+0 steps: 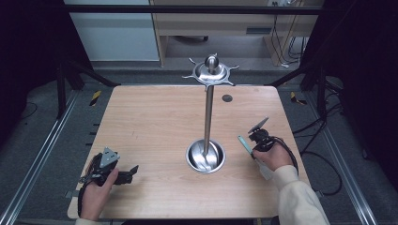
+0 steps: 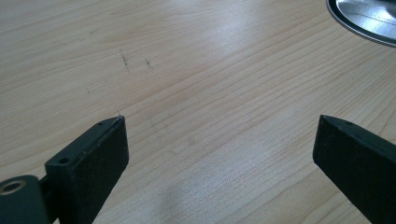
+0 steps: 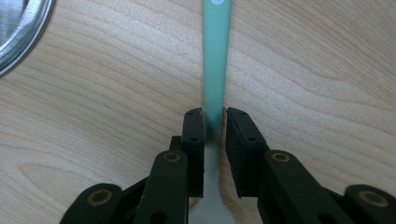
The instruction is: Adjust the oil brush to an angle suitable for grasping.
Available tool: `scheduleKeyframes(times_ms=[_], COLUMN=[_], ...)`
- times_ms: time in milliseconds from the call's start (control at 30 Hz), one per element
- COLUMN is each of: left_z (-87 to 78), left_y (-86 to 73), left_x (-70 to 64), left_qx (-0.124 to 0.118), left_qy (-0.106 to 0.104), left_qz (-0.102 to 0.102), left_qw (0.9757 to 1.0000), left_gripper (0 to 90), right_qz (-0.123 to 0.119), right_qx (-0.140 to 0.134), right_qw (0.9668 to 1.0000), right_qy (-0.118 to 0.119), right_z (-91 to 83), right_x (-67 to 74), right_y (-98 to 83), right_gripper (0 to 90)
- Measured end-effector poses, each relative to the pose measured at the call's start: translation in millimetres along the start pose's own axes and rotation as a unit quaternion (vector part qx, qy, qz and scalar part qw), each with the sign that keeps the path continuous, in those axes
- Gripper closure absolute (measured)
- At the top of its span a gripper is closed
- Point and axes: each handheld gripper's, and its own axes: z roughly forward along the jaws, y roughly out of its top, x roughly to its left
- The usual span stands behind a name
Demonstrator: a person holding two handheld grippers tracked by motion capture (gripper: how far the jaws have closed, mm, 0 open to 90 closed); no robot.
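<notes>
A: On the bench (image 1: 155, 117), high view: a steel hanging stand (image 1: 209, 108) rises from its round base dish (image 1: 205, 156) at centre, with hooks around the top disc. The right gripper (image 1: 251, 140) sits just right of the dish, with a teal-handled utensil (image 1: 245, 144) at its tip. The left gripper (image 1: 129, 174) rests low at the near left corner, well apart from the stand.

B: Left gripper view?

A: Jaws stand wide, bare wood between them. An arc of the dish rim (image 2: 362, 23) is cut off at top right. Idle, I judge.

B: Right gripper view?

A: The right gripper (image 3: 215, 122) has its jaws narrow around the utensil (image 3: 216, 51), astride the point where the teal handle meets a pale grey part. The pads sit against or nearly against it; I read it as gripped. The utensil lies flat on the wood, handle pointing away, and the dish edge (image 3: 25, 32) is at top left.

B: Step in hand?

A: Securing the grasp, by my judgement. Next: lift, then carry the handle's hole (image 3: 217, 2) to a hook, which needs a firm, untwisted hold.

B: Anything unclear?

A: The utensil's working end is hidden under the jaws, so I cannot tell its type. The handle tip is cut off.
</notes>
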Motion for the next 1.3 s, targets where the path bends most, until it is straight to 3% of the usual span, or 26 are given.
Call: scheduleKeyframes(times_ms=[1033,1200,1300], left_z=[0.6,0.6,0.4], left_y=[-0.1,-0.3,-0.3], left_x=[-0.3,-0.1,-0.1], left_qx=[0.003,0.004,0.004], left_qy=[0.0,0.0,0.0], left_qz=[0.002,0.001,0.002], left_qw=[1.0,1.0,1.0], left_gripper=[3.2,3.2,3.2], right_qz=[0.013,0.024,0.026], right_qx=[0.016,0.002,-0.014], right_qw=[0.9998,0.9997,0.9995], right_qy=[-0.002,0.004,0.009], right_z=[3.7,-1.9,-14.4], right_x=[0.7,-2.9,-7.2], right_y=[2.6,0.2,-2.2], right_gripper=[82.2,82.3,82.3])
